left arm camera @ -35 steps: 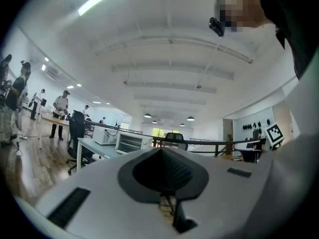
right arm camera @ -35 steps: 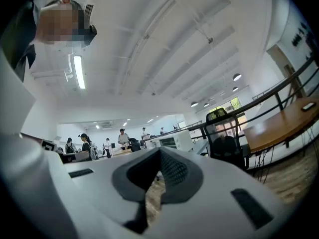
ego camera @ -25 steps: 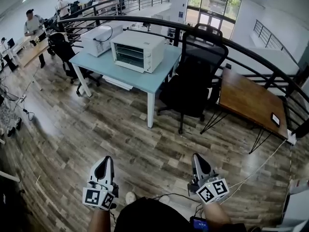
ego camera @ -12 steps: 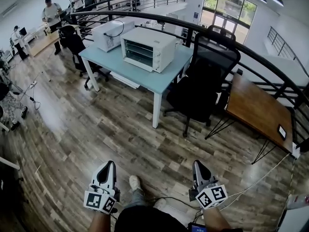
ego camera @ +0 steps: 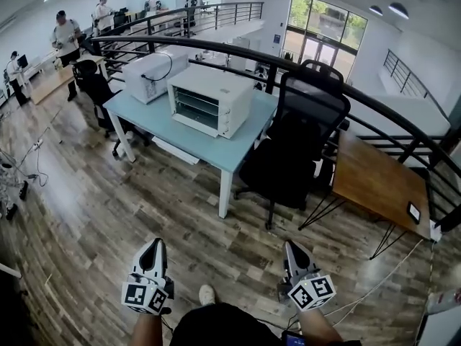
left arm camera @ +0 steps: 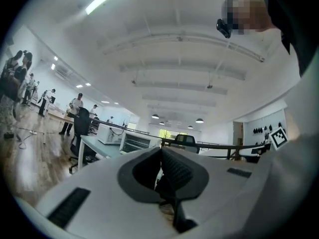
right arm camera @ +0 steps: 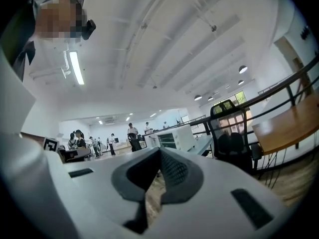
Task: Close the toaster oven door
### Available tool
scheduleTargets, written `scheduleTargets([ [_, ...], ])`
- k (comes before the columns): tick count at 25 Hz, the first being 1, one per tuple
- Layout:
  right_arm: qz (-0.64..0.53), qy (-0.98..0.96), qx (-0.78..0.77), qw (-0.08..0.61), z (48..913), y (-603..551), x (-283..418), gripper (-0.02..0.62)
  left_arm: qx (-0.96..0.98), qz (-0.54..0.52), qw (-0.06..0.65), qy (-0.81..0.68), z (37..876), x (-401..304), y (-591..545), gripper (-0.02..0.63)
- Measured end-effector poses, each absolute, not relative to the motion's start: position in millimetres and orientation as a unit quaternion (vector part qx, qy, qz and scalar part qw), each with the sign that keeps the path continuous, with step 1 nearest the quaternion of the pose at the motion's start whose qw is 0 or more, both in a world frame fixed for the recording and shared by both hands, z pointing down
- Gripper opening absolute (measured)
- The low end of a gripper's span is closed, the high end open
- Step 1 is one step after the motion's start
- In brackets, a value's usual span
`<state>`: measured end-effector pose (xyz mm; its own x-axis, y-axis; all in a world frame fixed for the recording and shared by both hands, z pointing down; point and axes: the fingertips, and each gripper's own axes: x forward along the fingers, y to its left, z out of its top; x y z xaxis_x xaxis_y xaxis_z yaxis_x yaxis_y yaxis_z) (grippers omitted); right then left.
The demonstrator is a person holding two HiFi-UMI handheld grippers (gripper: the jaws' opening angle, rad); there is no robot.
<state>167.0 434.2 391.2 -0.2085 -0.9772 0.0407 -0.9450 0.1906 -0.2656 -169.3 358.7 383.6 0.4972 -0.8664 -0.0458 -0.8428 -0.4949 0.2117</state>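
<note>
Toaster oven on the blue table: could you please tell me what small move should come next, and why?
Probably step toward the toaster oven: it stands on the table far beyond the left gripper and right gripper, both shut and empty.

One toaster oven point(ego camera: 209, 101), two grippers point(ego camera: 154, 244) point(ego camera: 291, 246)

Place: I am standing in an open-plan office.
Furniture: black office chairs point(ego camera: 299, 143) are sitting at a pale blue surface point(ego camera: 180, 132).
Staff: people point(ego camera: 66, 34) are working at desks point(ego camera: 45, 82) beyond black railings point(ego camera: 230, 11).

No writing, label, brand or number can be read anywhere.
</note>
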Motion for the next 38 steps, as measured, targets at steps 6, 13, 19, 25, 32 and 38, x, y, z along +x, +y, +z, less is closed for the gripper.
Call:
scheduleTargets([
  [6, -0.105, 0.767, -0.628, 0.076, 383, 363, 146, -0.003, 0.879, -0.067, 0.071, -0.467, 378, -166, 296, 0.009],
  [13, -0.105, 0.779, -0.615, 0.06, 386, 315, 123, -0.003, 0.891, -0.048, 0.065, -0.446, 389, -166, 253, 0.011],
  [19, -0.115, 0.793, -0.597, 0.045, 401, 272, 113, -0.003, 0.896, -0.02, 0.076, -0.437, 406, -154, 218, 0.011],
  [25, -0.116, 0.814, -0.568, 0.047, 409, 201, 123, -0.003, 0.893, 0.0, 0.072, -0.444, 418, -128, 171, 0.009],
  [32, -0.116, 0.836, -0.534, 0.05, 412, 114, 153, -0.003, 0.877, -0.011, 0.098, -0.47, 423, -97, 106, 0.011],
  [38, -0.131, 0.853, -0.504, 0.038, 417, 62, 165, -0.003, 0.851, -0.018, 0.118, -0.512, 431, -86, 63, 0.011],
])
